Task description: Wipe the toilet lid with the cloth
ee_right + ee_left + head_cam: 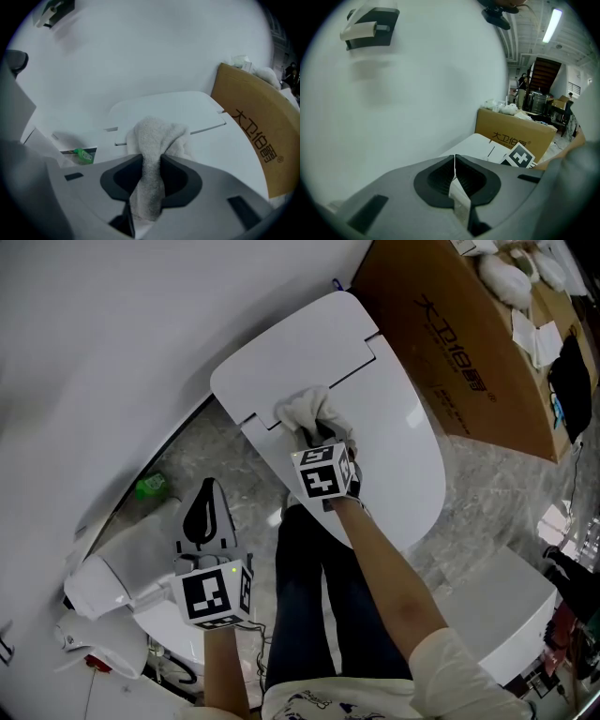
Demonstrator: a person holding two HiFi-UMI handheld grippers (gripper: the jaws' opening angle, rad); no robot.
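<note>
Head view: right gripper (315, 430) tips are hidden under the bunched white cloth (305, 409), which rests on the glossy toilet lid (398, 423) by its hinge slots; left gripper (206, 509) hangs well apart from it. Left gripper view: jaws together, nothing between, lid edge and cardboard box (513, 132) beyond them. Right gripper view: jaws clamped on the fuzzy terry cloth, its wad bulging ahead of them onto the lid.
</note>
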